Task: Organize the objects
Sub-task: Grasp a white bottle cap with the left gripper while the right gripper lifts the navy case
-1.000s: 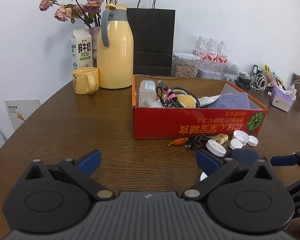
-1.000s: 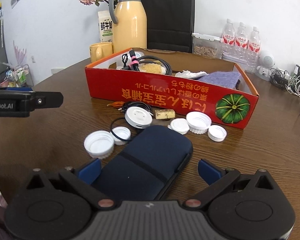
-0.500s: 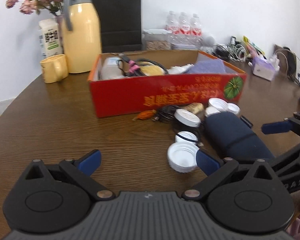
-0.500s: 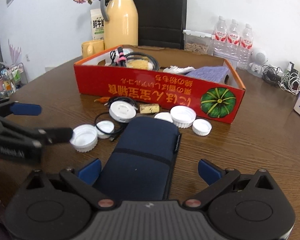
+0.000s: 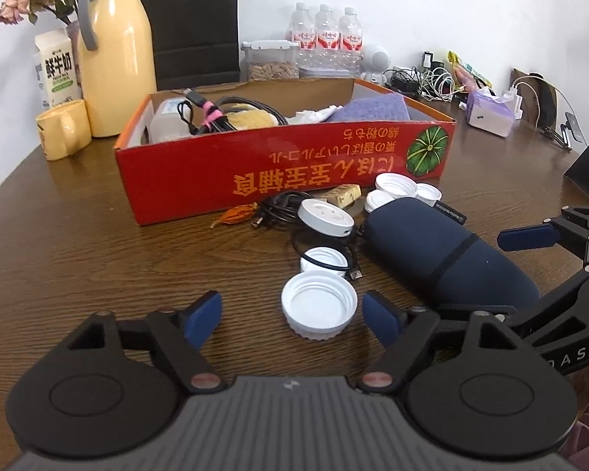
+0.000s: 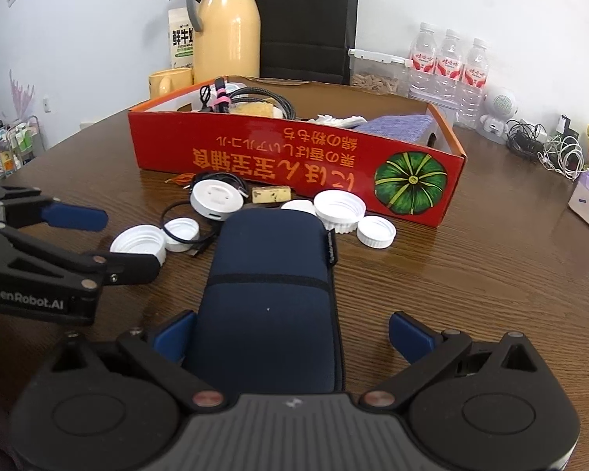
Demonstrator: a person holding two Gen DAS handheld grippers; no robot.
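Note:
A large white cap (image 5: 319,304) lies open side up on the brown table, between the fingers of my left gripper (image 5: 290,316). The jaws are closing and neither pad touches the cap. My right gripper (image 6: 290,333) stands open astride the near end of a navy zip pouch (image 6: 271,274); its left pad is at the pouch's edge and its right pad is apart. Beyond them sits the red cardboard box (image 5: 278,180) holding cables, a purple cloth and other items. In front of it lie several more white caps (image 6: 339,208), a white round puck (image 5: 325,216) and a black cable (image 5: 278,206).
A yellow thermos (image 5: 116,47), a yellow mug (image 5: 63,129), a milk carton (image 5: 57,66) and a black paper bag (image 5: 192,19) stand behind the box. Water bottles (image 5: 324,39), tangled chargers (image 5: 424,78) and a tissue pack (image 5: 489,114) line the back right.
My left gripper has swung right and come down over the large white cap, and its jaws have narrowed around it. The right gripper has barely moved and now lines up along the pouch.

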